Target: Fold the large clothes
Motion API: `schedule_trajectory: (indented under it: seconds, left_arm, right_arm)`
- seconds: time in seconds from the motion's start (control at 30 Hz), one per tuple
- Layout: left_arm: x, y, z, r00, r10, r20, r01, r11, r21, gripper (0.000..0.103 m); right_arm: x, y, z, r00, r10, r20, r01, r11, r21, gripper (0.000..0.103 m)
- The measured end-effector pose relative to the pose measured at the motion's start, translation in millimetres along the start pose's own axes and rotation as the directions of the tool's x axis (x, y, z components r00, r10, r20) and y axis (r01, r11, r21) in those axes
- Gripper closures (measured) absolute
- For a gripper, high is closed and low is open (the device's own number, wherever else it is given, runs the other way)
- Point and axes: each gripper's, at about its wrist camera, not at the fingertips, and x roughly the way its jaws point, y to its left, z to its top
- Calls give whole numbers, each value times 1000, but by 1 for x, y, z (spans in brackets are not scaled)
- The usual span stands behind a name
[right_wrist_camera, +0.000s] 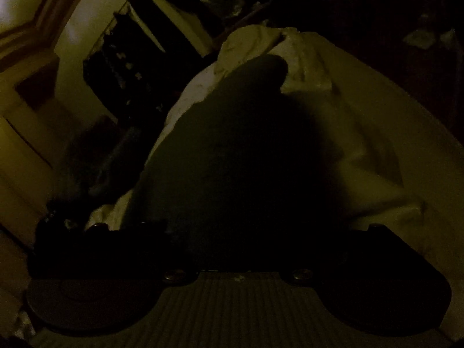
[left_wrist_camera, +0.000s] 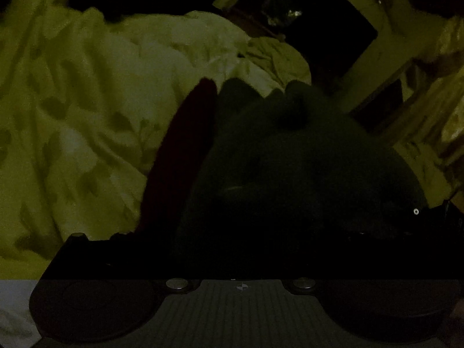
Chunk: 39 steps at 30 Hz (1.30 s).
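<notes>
Jaws of both grippers are lost in darkness, so I cannot tell whether either is released or grasping. Pale leaf-patterned bedding (left_wrist_camera: 72,101) fills the left wrist view, rumpled, and shows again as pale cloth in the right wrist view. On it, directly before the left gripper (left_wrist_camera: 249,110), lies a bunched dark garment (left_wrist_camera: 290,159) that hides all but one reddish finger (left_wrist_camera: 188,145) along its left edge. Before the right gripper (right_wrist_camera: 246,101) a similar dark mass (right_wrist_camera: 232,159) covers the fingers entirely.
</notes>
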Motion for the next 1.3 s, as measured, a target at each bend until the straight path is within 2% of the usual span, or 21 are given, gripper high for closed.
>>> schedule_trajectory:
  seconds: [0.1,0.13,0.27,0.37,0.47,0.53,0.6,0.63,0.7,0.77,0.87,1.0,1.07,1.13,1.2,1.3]
  left_arm:
    - [-3,1,-3,1000,-10,9,10,1000,-1,0]
    - [-3,6,-2,1000,-16,11,16,1000,-13,0]
    - [-21,7,-3,1000,-1,17,1,1000,-20,0]
    - [-43,6,-4,995,93,40,-93,996,12,0]
    - [-64,1,-5,982,181,50,-184,982,52,0]
    - [-71,-9,-5,955,295,41,-297,946,126,0]
    - [-75,-19,-6,928,371,30,-368,903,224,0]
    - [-78,-26,-8,919,394,23,-385,882,273,0]
    - [-88,-35,-13,911,413,7,-394,864,315,0]
    - [-98,-43,-16,914,405,-5,-383,869,312,0]
    - [-112,-54,-19,933,361,-15,-337,885,322,0]
    - [-120,-69,-27,923,385,-6,-356,859,368,0]
    - [-123,-75,-30,917,400,5,-370,844,388,0]
    - [-125,-78,-31,919,394,5,-364,843,396,0]
    - [-123,-79,-32,920,392,-12,-355,846,398,0]
    - [-116,-80,-36,914,404,-27,-357,835,420,0]
  right_arm:
    - [3,16,-1,998,-50,44,54,993,-106,12]
    - [2,16,-1,997,-60,47,65,992,-110,11]
    - [1,5,-3,999,-38,10,38,999,-10,6]
    - [-8,2,-11,999,-33,15,33,999,35,6]
    - [-26,15,-19,996,-69,49,69,998,-10,6]
    - [-38,30,-23,992,-97,84,101,993,-54,5]
    - [-53,45,-30,984,-110,139,126,986,-112,0]
    - [-61,56,-35,978,-117,170,144,977,-155,0]
    - [-75,75,-47,969,-130,211,182,951,-248,0]
    - [-82,89,-60,966,-146,215,212,922,-325,0]
    - [-93,109,-78,969,-163,183,227,879,-418,0]
    - [-100,131,-89,966,-204,160,258,827,-499,0]
    - [-107,136,-91,958,-216,188,283,823,-492,0]
    - [-112,141,-93,959,-199,202,277,811,-516,0]
    - [-112,145,-98,955,-209,213,294,775,-559,0]
    - [-104,147,-106,930,-275,244,368,706,-605,0]
